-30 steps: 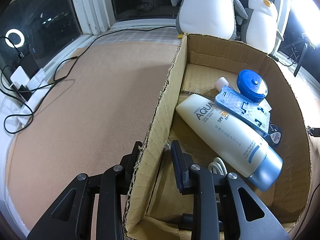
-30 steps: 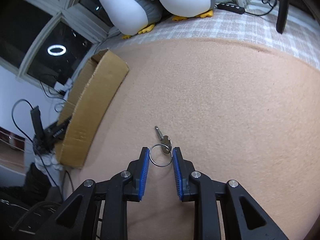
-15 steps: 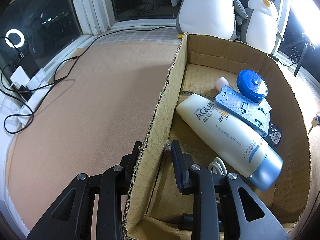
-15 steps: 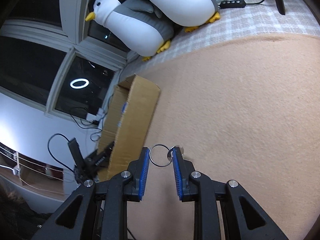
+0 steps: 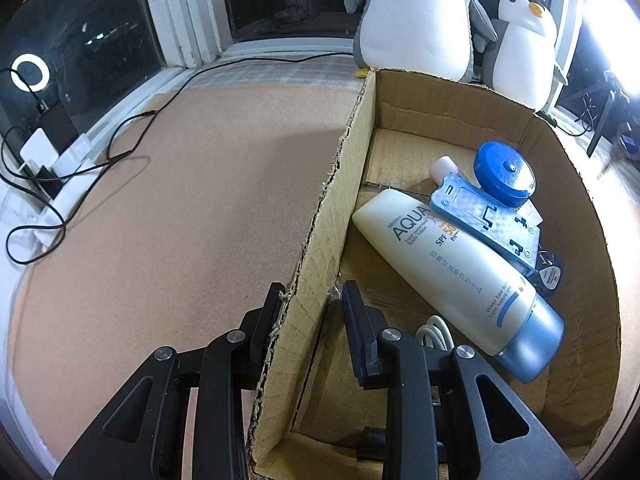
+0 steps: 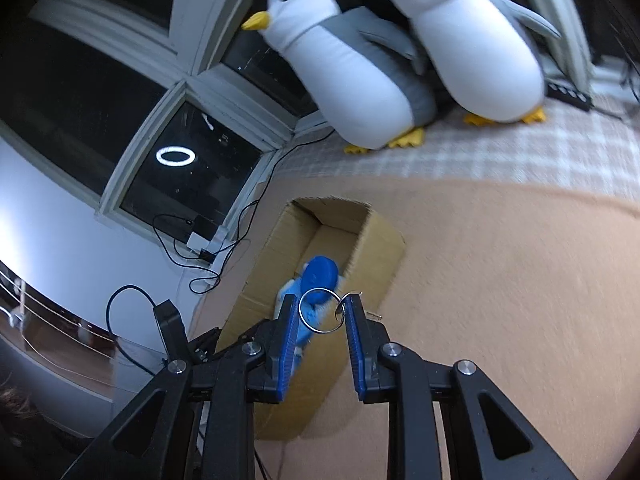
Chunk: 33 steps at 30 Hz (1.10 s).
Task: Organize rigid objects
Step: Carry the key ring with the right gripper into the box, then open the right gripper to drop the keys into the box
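Observation:
My left gripper [image 5: 310,300] is shut on the left wall of an open cardboard box [image 5: 320,224], one finger outside and one inside. In the box lie a white sunscreen tube [image 5: 452,268], a blue flat case [image 5: 486,220], a round blue lid [image 5: 505,173] and a white cable [image 5: 434,330]. My right gripper [image 6: 322,312] is shut on a metal key ring [image 6: 322,310], held in the air, with a key [image 6: 370,314] hanging just behind the right finger. Below and beyond it, the same box [image 6: 376,248] shows with the blue items [image 6: 318,274] inside.
Two plush penguins [image 6: 360,72] stand on the checked cloth by the window, behind the box. Black cables and white chargers [image 5: 44,160] lie at the left edge of the tan mat [image 5: 180,208]. A ring light reflects in the dark window glass.
My right gripper lifted the key ring off the mat and swung left toward the box, which now sits just beyond its fingertips. The left gripper and box stayed still.

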Tool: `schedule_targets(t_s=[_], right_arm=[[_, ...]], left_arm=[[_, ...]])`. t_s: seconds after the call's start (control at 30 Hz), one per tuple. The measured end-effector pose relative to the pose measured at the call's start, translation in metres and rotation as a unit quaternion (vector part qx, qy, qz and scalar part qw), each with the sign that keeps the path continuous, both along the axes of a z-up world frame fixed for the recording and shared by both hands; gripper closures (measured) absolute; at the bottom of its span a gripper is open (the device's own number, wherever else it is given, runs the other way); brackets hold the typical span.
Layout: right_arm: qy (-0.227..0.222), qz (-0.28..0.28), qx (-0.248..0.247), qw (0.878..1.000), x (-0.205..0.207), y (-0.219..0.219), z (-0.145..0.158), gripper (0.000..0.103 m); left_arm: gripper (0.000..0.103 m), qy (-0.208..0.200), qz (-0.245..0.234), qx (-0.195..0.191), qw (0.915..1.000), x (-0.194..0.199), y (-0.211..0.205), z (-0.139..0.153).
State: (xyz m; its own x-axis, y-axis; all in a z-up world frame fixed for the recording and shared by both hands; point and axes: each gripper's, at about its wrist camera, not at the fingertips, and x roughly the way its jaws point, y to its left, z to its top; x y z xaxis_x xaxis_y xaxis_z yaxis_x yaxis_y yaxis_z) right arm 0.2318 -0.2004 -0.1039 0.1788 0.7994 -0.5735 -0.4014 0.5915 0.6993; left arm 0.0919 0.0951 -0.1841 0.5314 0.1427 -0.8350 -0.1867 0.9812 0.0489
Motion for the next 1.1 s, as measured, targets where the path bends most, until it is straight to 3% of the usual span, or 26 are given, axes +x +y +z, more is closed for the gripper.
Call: schedule_targets(t_s=[0.47, 0.8, 1.0, 1.1], right_arm=[[-0.085, 0.041, -0.076, 0.993, 0.016, 0.102, 0.03, 0.082], [-0.113, 0.07, -0.151, 0.98, -0.001, 0.149, 0.018, 0.082], [-0.112, 0.065, -0.178, 0.975, -0.005, 0.155, 0.007, 0.082], [-0.119, 0.062, -0.192, 0.972, -0.007, 0.157, 0.008, 0.076]], left_arm=[[0.077, -0.002, 0.002, -0.005, 1.0, 0.0, 0.002, 0.0], [0.077, -0.002, 0.002, -0.006, 1.0, 0.001, 0.002, 0.0], [0.077, -0.002, 0.002, -0.005, 1.0, 0.001, 0.002, 0.0], [0.076, -0.002, 0.002, -0.005, 1.0, 0.001, 0.002, 0.0]])
